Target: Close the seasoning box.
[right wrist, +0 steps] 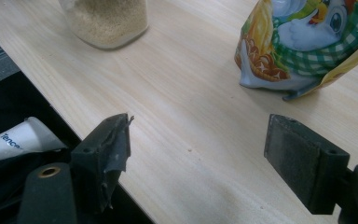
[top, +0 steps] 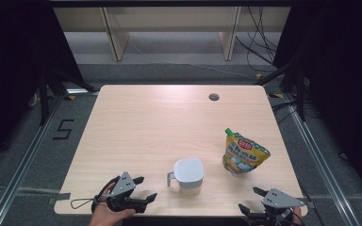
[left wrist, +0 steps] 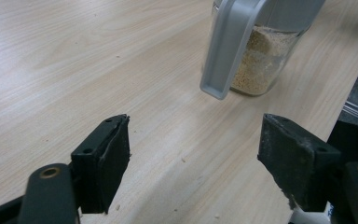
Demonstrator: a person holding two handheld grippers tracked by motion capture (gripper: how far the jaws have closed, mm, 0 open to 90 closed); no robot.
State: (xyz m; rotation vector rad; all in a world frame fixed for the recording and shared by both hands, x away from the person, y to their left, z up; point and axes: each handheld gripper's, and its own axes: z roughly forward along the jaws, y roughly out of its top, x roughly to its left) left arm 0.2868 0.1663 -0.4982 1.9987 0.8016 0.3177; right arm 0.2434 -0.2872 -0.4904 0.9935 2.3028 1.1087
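The lidded jar (top: 188, 173) of pale grains stands upright near the table's (top: 169, 117) front edge, handle (top: 170, 179) pointing left; the yellow spout pouch (top: 243, 154) (cap up, leaning left) stands just right of it; left gripper (top: 141, 188) and right gripper (top: 250, 198) hold their jaws wide apart, empty.

One lidded jar (top: 188, 173) (grain inside), one yellow spouted pouch (top: 243, 153), and two handheld grippers, left (top: 144, 188) and right (top: 250, 198), on one table (top: 160, 122).

Floor mark (top: 63, 129) reads "5"; white tube (right wrist: 16, 139) perhaps "Tence" (txt cut off).
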